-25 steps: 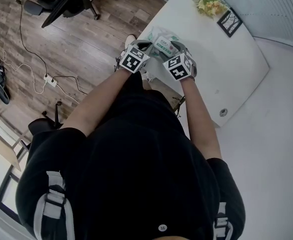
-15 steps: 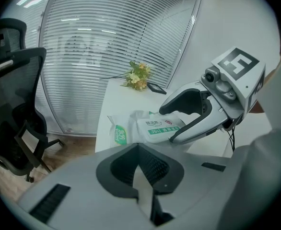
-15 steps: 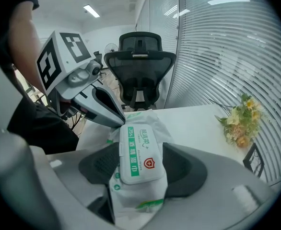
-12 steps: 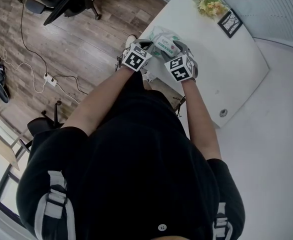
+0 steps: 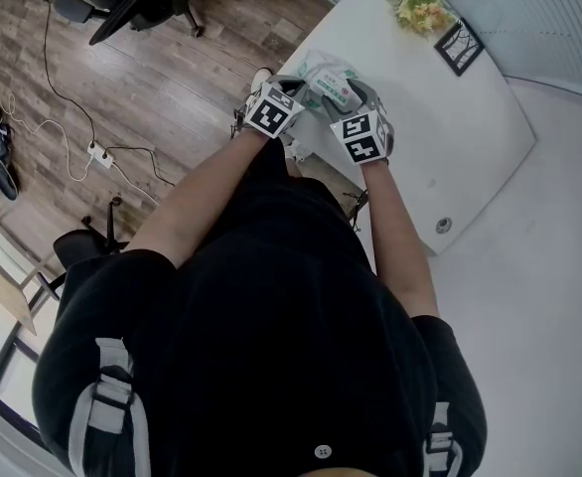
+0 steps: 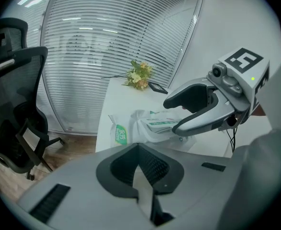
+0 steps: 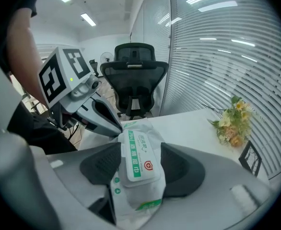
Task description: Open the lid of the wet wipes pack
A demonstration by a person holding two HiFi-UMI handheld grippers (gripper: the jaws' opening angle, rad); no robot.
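The wet wipes pack (image 5: pixel 326 79) is white and green and lies at the near corner of the white table (image 5: pixel 450 127). In the right gripper view its flat lid (image 7: pixel 138 159) faces up and lies closed. My right gripper (image 7: pixel 140 150) has just been closing its jaws, and both pads now rest against the pack's sides. The left gripper (image 6: pixel 139 150) is shut with nothing held. Its tips (image 7: pixel 116 128) sit at the pack's far left end, and whether they touch it I cannot tell. Both marker cubes show side by side in the head view.
A bunch of yellow flowers (image 5: pixel 420 8) and a small dark picture frame (image 5: pixel 457 45) lie at the table's far end. A black office chair (image 7: pixel 133 80) stands beyond the table edge. Cables and a power strip (image 5: pixel 92 155) lie on the wooden floor at the left.
Both grippers stay at the pack. The right gripper's cube has tipped slightly, and the left cube has edged a little toward the pack.
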